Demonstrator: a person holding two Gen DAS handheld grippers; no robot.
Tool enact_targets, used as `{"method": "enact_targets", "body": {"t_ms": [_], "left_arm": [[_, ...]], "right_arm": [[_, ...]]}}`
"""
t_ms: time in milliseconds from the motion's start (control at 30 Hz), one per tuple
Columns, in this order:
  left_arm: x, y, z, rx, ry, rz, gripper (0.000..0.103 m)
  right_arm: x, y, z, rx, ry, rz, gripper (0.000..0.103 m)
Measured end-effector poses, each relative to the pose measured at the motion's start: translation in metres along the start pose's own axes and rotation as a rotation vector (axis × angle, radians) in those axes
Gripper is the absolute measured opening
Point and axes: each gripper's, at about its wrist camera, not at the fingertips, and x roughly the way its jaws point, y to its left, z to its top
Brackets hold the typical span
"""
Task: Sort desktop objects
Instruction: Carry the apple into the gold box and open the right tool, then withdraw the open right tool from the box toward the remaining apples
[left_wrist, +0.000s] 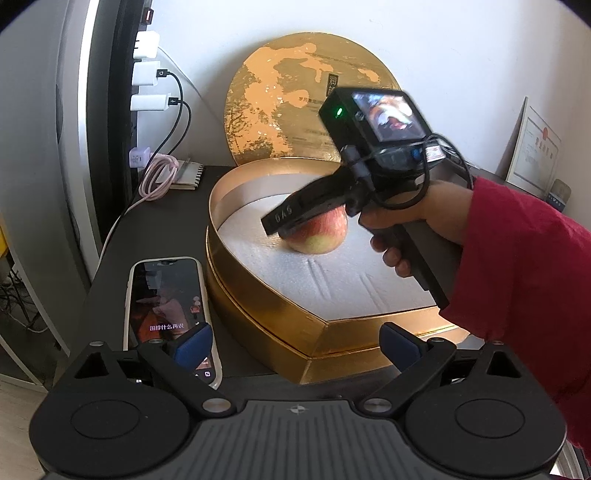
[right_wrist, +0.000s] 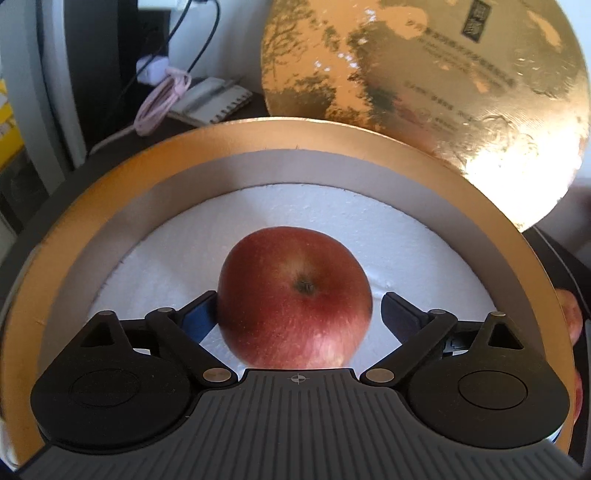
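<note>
A red apple (right_wrist: 295, 295) rests on the white foam (right_wrist: 166, 240) inside an open gold heart-shaped box (right_wrist: 110, 192). My right gripper (right_wrist: 299, 314) straddles the apple with its jaws apart: a gap shows at the right pad, while the left pad sits at the apple's edge. In the left wrist view, a hand in a red sleeve holds this gripper (left_wrist: 295, 218) down over the apple (left_wrist: 317, 236). My left gripper (left_wrist: 297, 345) hangs open and empty in front of the box (left_wrist: 258, 321), with its left finger over a phone (left_wrist: 166, 306).
The round gold lid (left_wrist: 280, 103) leans against the wall behind the box. A pink cable (left_wrist: 159, 173), a small notebook (left_wrist: 188, 177) and plugged-in chargers (left_wrist: 147, 74) are at the back left. A framed certificate (left_wrist: 532, 147) stands at the right. Another apple (right_wrist: 570, 314) peeks in beside the box.
</note>
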Motion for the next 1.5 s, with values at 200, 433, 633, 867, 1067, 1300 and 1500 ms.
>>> {"method": "enact_targets", "body": {"t_ms": [200, 433, 633, 867, 1067, 1300, 1500], "left_arm": [[-0.007, -0.016, -0.005, 0.038, 0.001, 0.006, 0.098], [-0.01, -0.042, -0.012, 0.092, 0.016, -0.001, 0.098], [-0.013, -0.065, -0.016, 0.147, 0.022, 0.0, 0.098], [-0.013, -0.083, -0.017, 0.169, 0.029, 0.034, 0.098], [-0.011, -0.098, -0.015, 0.192, 0.027, 0.049, 0.1], [-0.004, -0.113, -0.014, 0.204, 0.036, 0.029, 0.102], [0.002, -0.127, -0.013, 0.244, 0.049, 0.02, 0.102]], "right_arm": [[-0.043, -0.009, -0.006, 0.053, -0.092, 0.035, 0.097], [-0.099, -0.028, -0.039, 0.115, -0.172, 0.115, 0.099], [-0.127, -0.05, -0.073, 0.179, -0.176, 0.156, 0.101], [-0.14, -0.072, -0.111, 0.254, -0.187, 0.177, 0.101], [-0.157, -0.091, -0.139, 0.298, -0.227, 0.17, 0.102], [-0.173, -0.121, -0.169, 0.356, -0.243, 0.118, 0.102], [-0.174, -0.146, -0.194, 0.432, -0.213, 0.083, 0.102]]}}
